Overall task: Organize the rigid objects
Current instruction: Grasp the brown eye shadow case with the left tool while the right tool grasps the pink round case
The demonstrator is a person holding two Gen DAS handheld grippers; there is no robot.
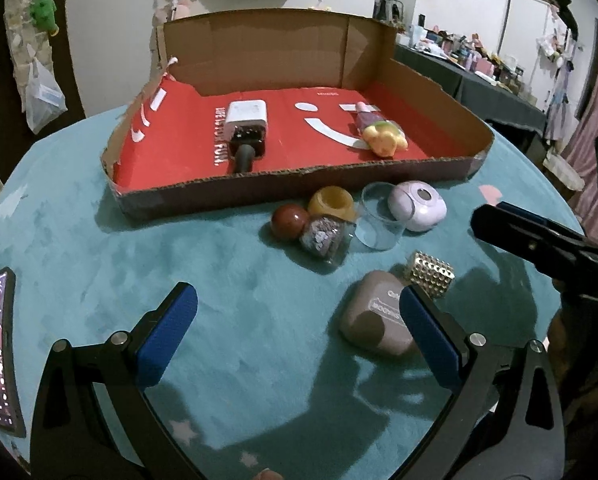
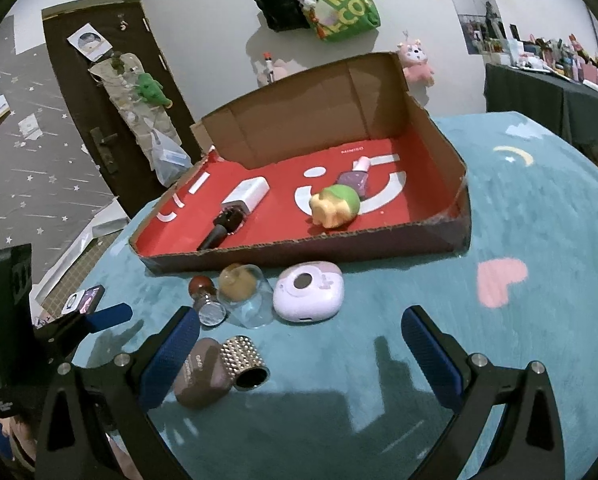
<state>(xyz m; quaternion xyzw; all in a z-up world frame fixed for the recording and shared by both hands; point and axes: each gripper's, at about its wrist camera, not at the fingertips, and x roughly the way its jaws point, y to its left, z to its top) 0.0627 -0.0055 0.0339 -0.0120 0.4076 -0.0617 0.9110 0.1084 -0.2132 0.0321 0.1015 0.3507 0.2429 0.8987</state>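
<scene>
Three items sit in cardboard box (image 2: 439, 148) (approx. a third done); seven wait on counter (image 1: 219, 280). Left gripper (image 1: 299, 336) and right gripper (image 2: 301, 354) fingers apart, empty.

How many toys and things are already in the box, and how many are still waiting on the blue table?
In the cardboard box: 3 (white charger block, purple bottle, yellow-green toy)
On the blue table: 7 (red-brown ball, yellow ring, glitter jar, clear cup, lilac case, brown case, studded tube)
Total: 10
</scene>
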